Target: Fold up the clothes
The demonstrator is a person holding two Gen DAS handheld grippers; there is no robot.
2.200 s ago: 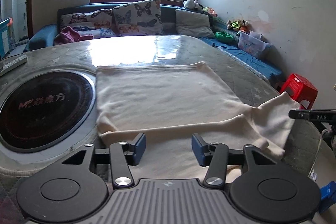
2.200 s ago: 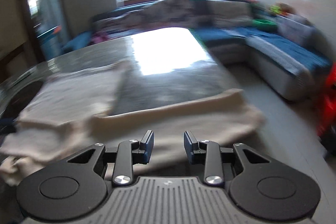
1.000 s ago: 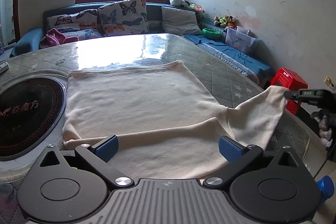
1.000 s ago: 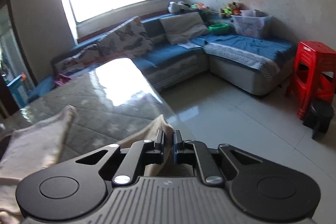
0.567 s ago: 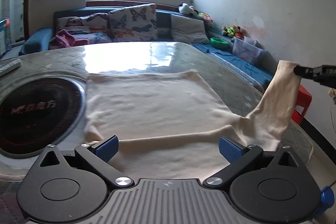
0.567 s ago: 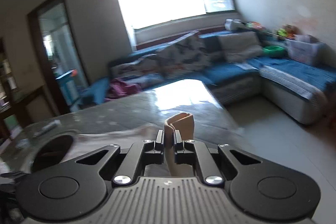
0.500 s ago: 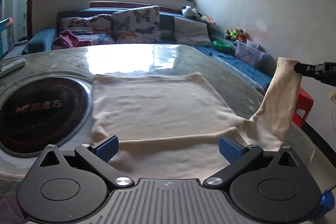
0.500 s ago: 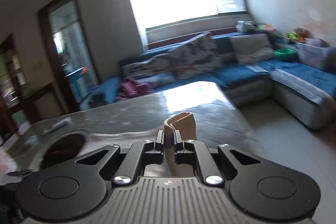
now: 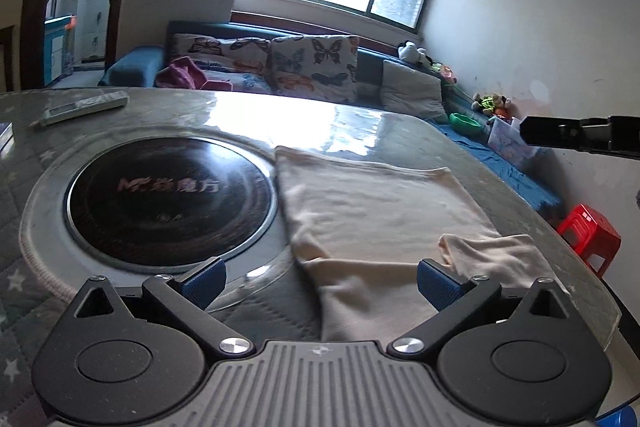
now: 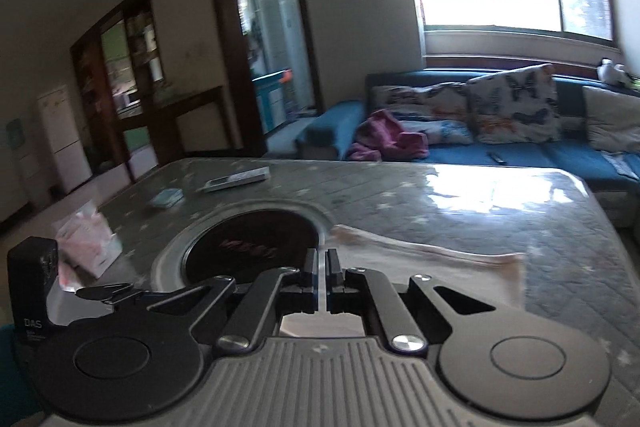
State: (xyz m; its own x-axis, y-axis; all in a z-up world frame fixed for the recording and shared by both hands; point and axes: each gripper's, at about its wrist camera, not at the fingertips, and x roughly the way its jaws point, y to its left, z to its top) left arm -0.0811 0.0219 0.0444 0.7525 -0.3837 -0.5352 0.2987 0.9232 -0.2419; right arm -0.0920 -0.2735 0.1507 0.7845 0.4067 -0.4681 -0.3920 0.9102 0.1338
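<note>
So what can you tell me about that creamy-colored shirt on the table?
The shirt is soft, cream-colored cloth lying flat on the table, beside the round black cooktop. One sleeve is folded back over it near the right edge, a bit wrinkly. The left gripper hangs open just in front, not touching it.

garment [image 9: 384, 223] on table [image 9: 472, 155] | right of hob [image 9: 168, 199] (sofa [image 9: 372, 83] behind)

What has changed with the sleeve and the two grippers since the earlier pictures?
The right gripper, which had lifted the sleeve, no longer holds it; the sleeve lies folded on the cream garment. Its fingers remain nearly closed. The left gripper stays open, holding nothing.
</note>
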